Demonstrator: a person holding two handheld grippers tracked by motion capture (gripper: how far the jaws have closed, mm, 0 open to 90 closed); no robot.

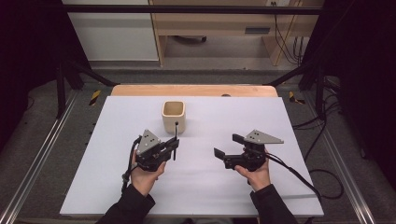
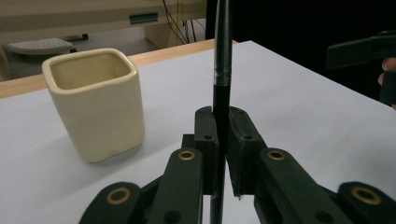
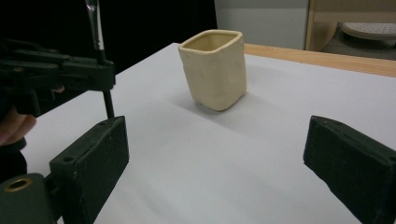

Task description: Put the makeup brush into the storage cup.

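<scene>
While left claw (image 1: 173,145) clamps one upright black pen (image 2: 222,70), possibly a brush, at 5 o'clock of cream cup (image 1: 173,116) on counter (image 1: 116,186), right claw (image 1: 229,145) gapes empty; keep shaft vertical over cup mouth before lowering.

Slim black pen (image 2: 222,56) upright; cream square cup (image 2: 95,100) just beside, empty.
</scene>
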